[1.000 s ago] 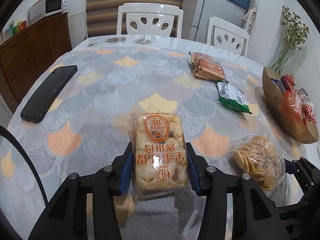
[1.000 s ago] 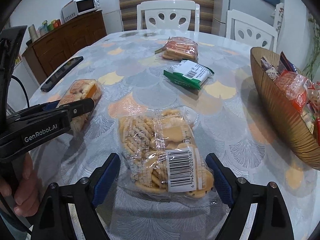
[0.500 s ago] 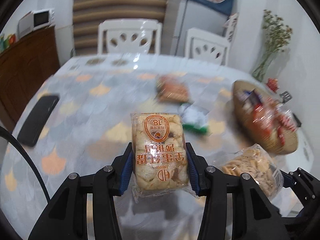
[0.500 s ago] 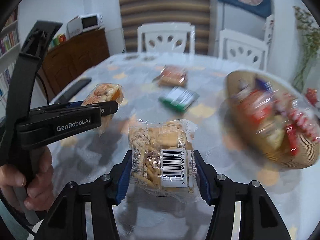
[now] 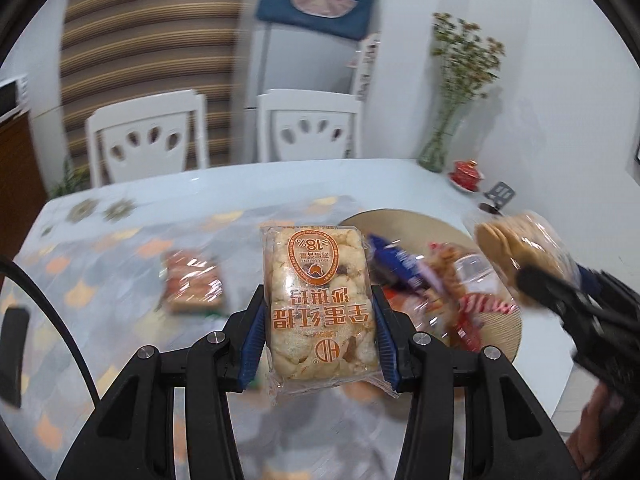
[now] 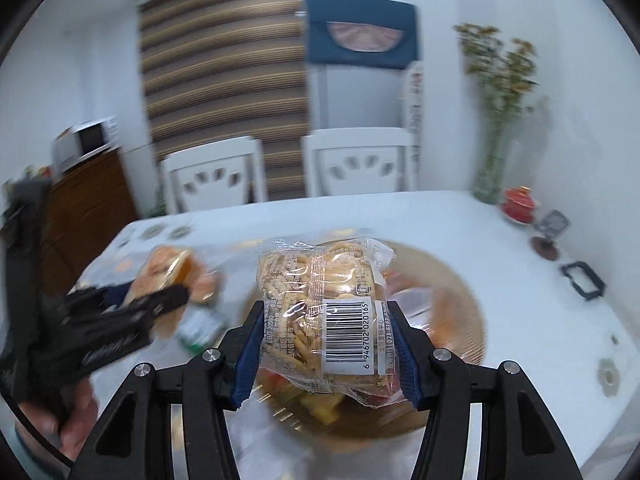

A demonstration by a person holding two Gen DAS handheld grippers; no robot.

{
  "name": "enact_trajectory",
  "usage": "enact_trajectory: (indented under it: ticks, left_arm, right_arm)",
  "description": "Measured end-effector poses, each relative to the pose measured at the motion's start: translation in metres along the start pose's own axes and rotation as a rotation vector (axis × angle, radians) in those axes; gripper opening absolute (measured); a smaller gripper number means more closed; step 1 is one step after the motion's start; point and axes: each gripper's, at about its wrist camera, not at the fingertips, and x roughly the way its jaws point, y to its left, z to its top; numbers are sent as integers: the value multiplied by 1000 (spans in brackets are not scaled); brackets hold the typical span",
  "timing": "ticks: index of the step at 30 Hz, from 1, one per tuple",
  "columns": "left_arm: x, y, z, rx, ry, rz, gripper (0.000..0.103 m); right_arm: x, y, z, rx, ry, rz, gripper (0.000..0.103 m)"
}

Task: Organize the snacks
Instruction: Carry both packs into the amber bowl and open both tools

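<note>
Blurring hides the bowl (image 6: pixel 468 280) beneath both held packets.

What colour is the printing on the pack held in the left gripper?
Orange, on a clear wrapper: the pack in the left gripper, best in the left wrist view.

A table (image 5: pixel 120 360) covered with a fan-patterned cloth is seen. On it are found a woven basket (image 5: pixel 508 328), a red-orange snack pack (image 5: pixel 192 284), a flower vase (image 5: pixel 434 152) and a red lidded cup (image 5: pixel 466 170).
</note>
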Motion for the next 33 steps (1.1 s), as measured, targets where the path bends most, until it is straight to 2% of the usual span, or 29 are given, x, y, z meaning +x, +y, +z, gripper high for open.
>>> enact_trajectory:
  ticks: [3, 7, 9, 10, 13, 15, 18, 28, 33]
  left_arm:
    - [18, -17, 12, 31, 7, -32, 45]
    - [41, -29, 25, 24, 46, -113, 45]
    - [49, -32, 27, 11, 66, -147, 57]
    - [51, -32, 27, 0, 75, -160, 70]
    - [44, -28, 22, -13, 55, -162, 71]
    - [36, -24, 18, 8, 44, -137, 71]
    - [26, -13, 15, -21, 38, -125, 71]
    - [-27, 33, -2, -79, -7, -33, 71]
    - [-45, 77, -37, -123, 15, 86, 71]
  right_arm:
    - [17, -22, 19, 77, 19, -23, 56]
    - [34, -35, 35, 120, 33, -42, 56]
    - [43, -39, 41, 122, 53, -20, 60]
    - [44, -40, 41, 128, 59, -21, 60]
    - [40, -47, 39, 149, 47, -18, 60]
    - [35, -46, 35, 141, 46, -4, 60]
    - [32, -38, 28, 121, 55, -13, 60]
    - [8, 8, 16, 58, 48, 85, 60]
    - [7, 44, -4, -4, 69, 157, 60]
